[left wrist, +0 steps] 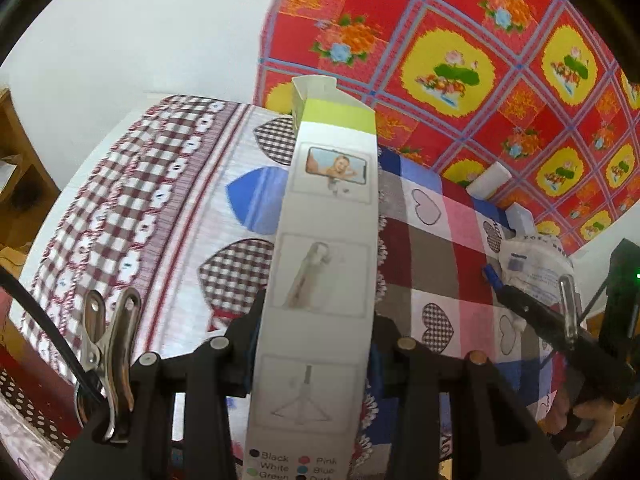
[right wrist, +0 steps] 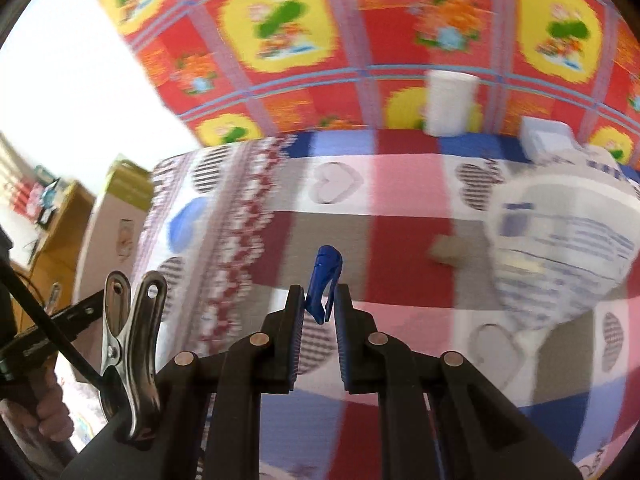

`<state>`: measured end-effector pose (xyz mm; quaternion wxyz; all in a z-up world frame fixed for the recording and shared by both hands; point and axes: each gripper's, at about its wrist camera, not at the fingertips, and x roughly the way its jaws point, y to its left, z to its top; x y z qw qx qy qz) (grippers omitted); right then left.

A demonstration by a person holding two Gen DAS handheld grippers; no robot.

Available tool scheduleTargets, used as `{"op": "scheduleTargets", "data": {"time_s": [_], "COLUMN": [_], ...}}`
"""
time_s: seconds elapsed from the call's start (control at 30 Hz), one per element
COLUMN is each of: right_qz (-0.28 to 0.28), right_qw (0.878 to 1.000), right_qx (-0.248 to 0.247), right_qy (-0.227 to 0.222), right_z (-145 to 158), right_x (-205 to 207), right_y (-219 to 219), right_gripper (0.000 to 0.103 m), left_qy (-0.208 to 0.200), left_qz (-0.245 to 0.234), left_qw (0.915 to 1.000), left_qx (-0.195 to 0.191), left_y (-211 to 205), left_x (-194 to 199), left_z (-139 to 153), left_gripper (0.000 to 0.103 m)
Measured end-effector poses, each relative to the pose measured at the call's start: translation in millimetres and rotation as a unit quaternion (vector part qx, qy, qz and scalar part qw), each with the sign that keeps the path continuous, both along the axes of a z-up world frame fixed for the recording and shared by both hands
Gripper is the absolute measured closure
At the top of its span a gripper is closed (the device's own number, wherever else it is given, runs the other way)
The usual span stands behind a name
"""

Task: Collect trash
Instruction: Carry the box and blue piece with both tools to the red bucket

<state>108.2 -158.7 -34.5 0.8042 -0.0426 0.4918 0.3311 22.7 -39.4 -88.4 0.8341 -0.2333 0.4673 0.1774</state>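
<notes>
My left gripper is shut on a long white cardboard box with a green band and product pictures, held above the patterned tablecloth. The box also shows at the left of the right wrist view. My right gripper is shut on a small blue pen cap, also held above the cloth. The right gripper with the cap shows at the right of the left wrist view. A crumpled white plastic bag with blue print lies on the table to the right.
A white cup and a small white box stand at the table's far edge, against a red and yellow flowered cloth. A wooden shelf stands at the left by a white wall.
</notes>
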Motion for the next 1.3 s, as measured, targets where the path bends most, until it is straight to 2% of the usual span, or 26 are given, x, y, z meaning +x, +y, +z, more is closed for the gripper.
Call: {"op": "scheduleTargets", "data": {"time_s": [0.2, 0.43, 0.9, 1.1, 1.3], "right_qz": [0.054, 0.116, 0.219, 0.259, 0.290], "right_qw": [0.999, 0.993, 0.975, 0.966, 0.957], "right_qx": [0.005, 0.001, 0.004, 0.002, 0.008], "right_qy": [-0.005, -0.015, -0.029, -0.031, -0.030], "right_z": [8, 13, 15, 15, 13], "right_x": [-34, -77, -169, -193, -202], "right_y": [50, 109, 223, 262, 299], "right_gripper": [0.087, 0.087, 0.087, 0.087, 0.087], "left_qy": [-0.003, -0.020, -0.012, -0.010, -0.005], "left_qz": [0.025, 0.075, 0.173, 0.202, 0.219], "left_qw": [0.9997, 0.9968, 0.9845, 0.9790, 0.9752], "left_qx": [0.007, 0.018, 0.025, 0.026, 0.028], "left_y": [29, 75, 161, 190, 215], "left_x": [-30, -84, -200, -234, -247], "left_z": [10, 27, 42, 45, 44], "left_gripper": [0.061, 0.061, 0.061, 0.061, 0.061]}}
